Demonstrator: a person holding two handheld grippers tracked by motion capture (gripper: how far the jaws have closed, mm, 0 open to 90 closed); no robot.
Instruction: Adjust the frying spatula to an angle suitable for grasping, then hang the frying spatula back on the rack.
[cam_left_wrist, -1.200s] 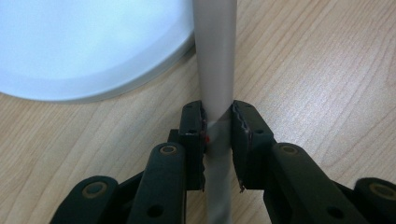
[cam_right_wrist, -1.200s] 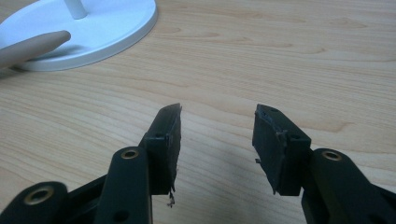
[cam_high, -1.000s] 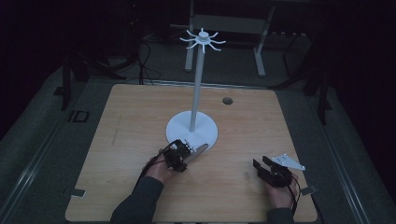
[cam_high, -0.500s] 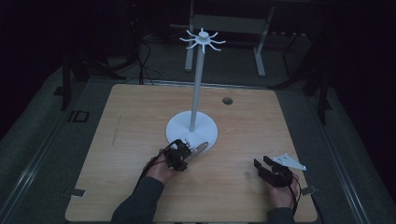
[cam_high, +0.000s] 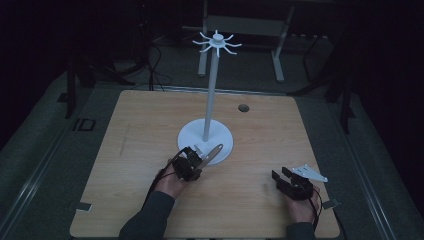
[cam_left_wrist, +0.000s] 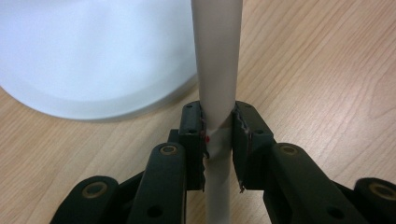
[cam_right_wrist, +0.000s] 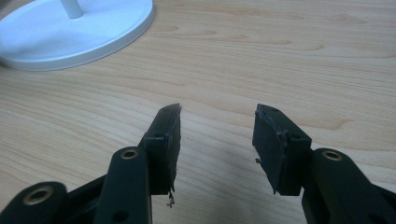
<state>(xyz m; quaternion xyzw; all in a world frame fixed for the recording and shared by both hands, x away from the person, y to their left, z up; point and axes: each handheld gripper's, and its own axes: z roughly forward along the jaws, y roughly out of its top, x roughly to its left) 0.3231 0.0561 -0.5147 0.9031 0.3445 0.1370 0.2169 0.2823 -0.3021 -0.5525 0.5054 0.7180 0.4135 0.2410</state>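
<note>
Left gripper fingers clamped on a pale rod, one pad each side. From above, rod angles up-right from left gripper, tip over the rim of the white stand base. Right gripper jaws spread wide, nothing between, just bare wood.

Both forearms come in from the bottom edge; left hand near table centre, right hand near the front right corner, well apart.

Wooden table, dark room behind. Stand pole upright, hook crown on top. Round hole in the tabletop, behind the stand.
</note>
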